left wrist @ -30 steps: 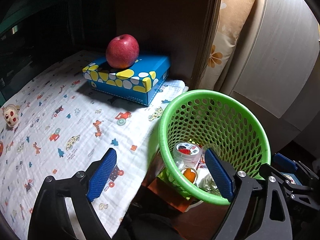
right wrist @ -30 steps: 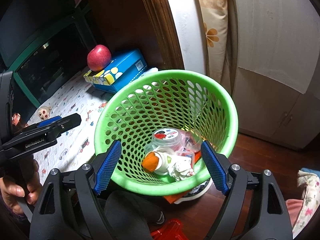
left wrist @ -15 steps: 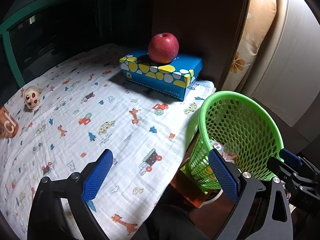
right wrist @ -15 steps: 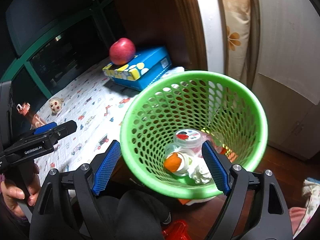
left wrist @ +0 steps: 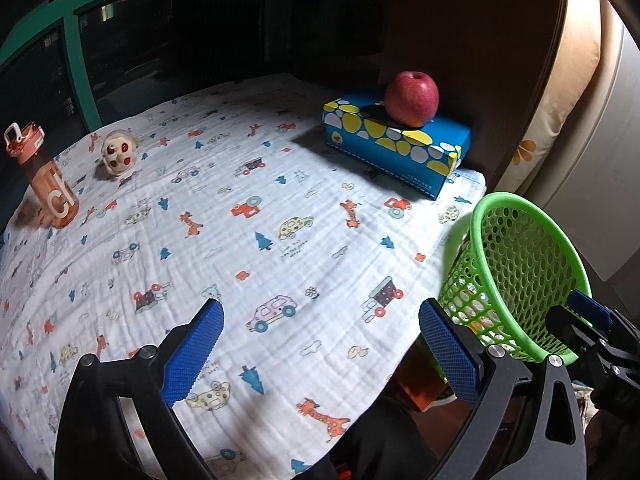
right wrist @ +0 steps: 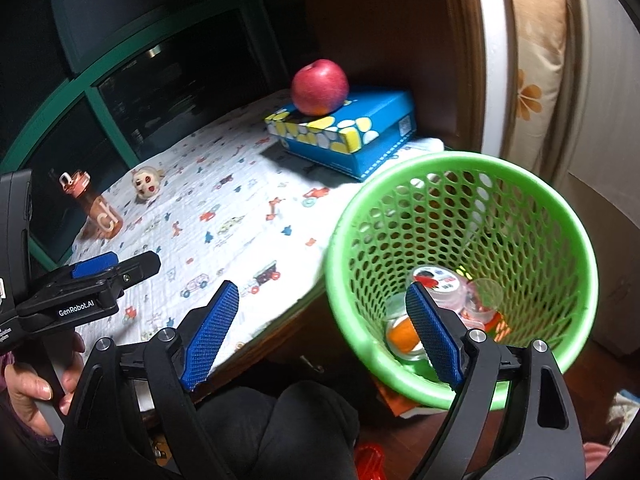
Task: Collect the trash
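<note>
The green perforated basket [right wrist: 460,160] stands beside the table's right edge. In it lie a small jar with a red and white lid [right wrist: 434,280], an orange-capped piece [right wrist: 402,334] and a clear cup [right wrist: 486,296]. My right gripper [right wrist: 322,294] hovers over the gap between table and basket; its jaws are opening with nothing between them. My left gripper [left wrist: 320,320] is wide open and empty above the printed cloth [left wrist: 240,240], with the basket [left wrist: 520,240] to its right.
A red apple [left wrist: 412,98] rests on a blue tissue box [left wrist: 392,148] at the back right of the table. An orange drink bottle [left wrist: 48,184] and a small toy head [left wrist: 118,154] stand at the far left. A dark window frame lies behind.
Both grippers have swung left, away from the basket and over the table. The basket slid to the right of both views, and the bottle and toy came into view.
</note>
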Demonstrator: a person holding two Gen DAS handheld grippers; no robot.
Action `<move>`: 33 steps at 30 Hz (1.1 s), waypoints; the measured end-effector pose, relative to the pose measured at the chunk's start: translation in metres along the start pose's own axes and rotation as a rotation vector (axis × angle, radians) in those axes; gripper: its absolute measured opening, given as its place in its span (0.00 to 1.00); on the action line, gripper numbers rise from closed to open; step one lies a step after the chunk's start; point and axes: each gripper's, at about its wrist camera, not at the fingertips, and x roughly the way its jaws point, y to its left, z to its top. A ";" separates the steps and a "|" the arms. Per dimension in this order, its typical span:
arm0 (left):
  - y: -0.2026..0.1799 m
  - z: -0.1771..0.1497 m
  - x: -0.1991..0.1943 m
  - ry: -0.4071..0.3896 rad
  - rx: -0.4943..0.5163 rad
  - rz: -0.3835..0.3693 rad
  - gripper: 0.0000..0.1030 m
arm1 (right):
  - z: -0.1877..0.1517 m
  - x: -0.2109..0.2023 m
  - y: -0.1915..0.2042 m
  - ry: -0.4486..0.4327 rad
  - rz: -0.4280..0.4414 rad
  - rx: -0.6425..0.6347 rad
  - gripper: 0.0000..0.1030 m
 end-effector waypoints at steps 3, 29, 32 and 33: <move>0.012 -0.003 -0.004 -0.004 -0.021 0.021 0.92 | 0.002 0.005 0.011 0.004 0.011 -0.024 0.84; 0.085 -0.024 -0.026 -0.042 -0.136 0.135 0.93 | 0.002 0.027 0.066 0.048 0.064 -0.124 0.90; 0.088 -0.027 -0.026 -0.039 -0.137 0.141 0.93 | 0.001 0.028 0.070 0.051 0.062 -0.130 0.92; 0.089 -0.028 -0.026 -0.038 -0.137 0.142 0.93 | 0.001 0.028 0.070 0.051 0.060 -0.132 0.92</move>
